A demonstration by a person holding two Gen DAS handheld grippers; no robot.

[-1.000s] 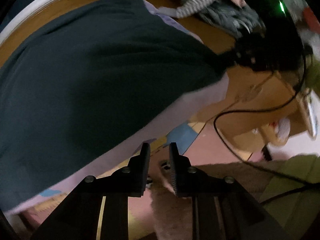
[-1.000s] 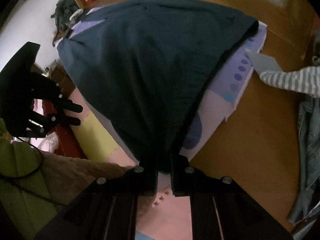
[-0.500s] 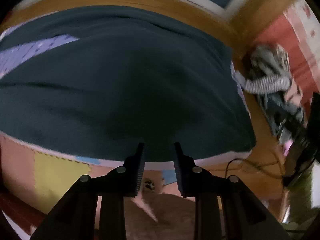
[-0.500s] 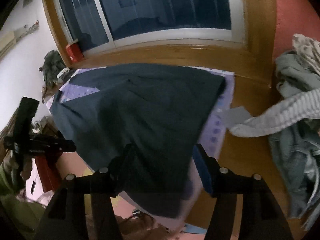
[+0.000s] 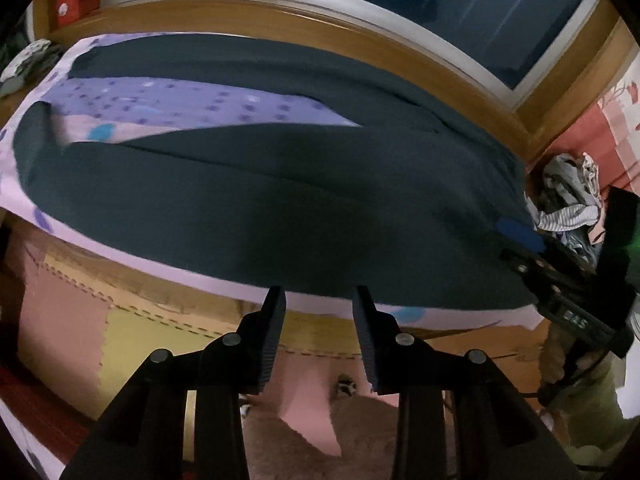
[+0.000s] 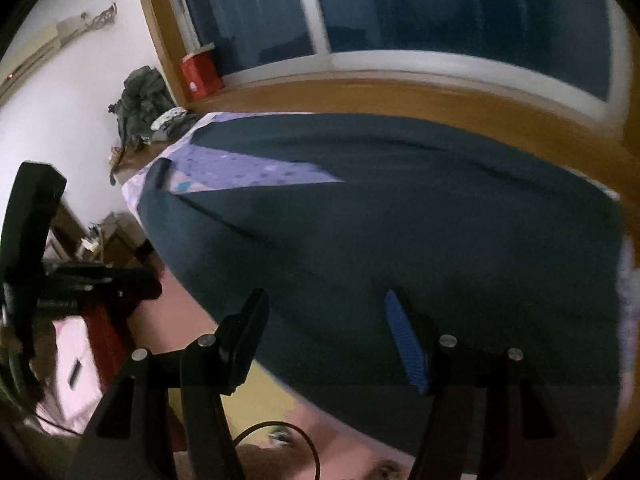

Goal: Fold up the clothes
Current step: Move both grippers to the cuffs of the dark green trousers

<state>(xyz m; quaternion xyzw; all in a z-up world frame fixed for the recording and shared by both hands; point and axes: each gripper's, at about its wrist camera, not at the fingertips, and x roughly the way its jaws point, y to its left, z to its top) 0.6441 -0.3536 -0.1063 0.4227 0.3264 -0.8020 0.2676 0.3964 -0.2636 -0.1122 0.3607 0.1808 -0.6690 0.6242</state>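
Observation:
A dark teal garment (image 5: 280, 208) lies spread flat on a purple dotted mat (image 5: 180, 104), and its two long parts fork apart towards the left. My left gripper (image 5: 320, 304) is open, its tips just short of the garment's near edge and holding nothing. My right gripper (image 6: 324, 308) is open wide over the near edge of the garment (image 6: 400, 220), with nothing between its fingers. The left wrist view catches the right gripper (image 5: 560, 280) at the garment's right corner. The left gripper (image 6: 80, 276) appears at the left of the right wrist view.
A heap of clothes with a striped piece (image 5: 568, 196) lies to the right. A red box (image 6: 200, 72) stands on the wooden window sill (image 5: 280, 16) behind the mat. Grey-green clothes (image 6: 144, 96) are piled far left. Pink and yellow foam tiles (image 5: 132, 340), a brown rug and a black cable (image 6: 280, 428) lie below.
The right gripper, shut on the garment's edge a second ago, has opened and let it go. The left gripper has opened wider. Both views have swung up to face the window.

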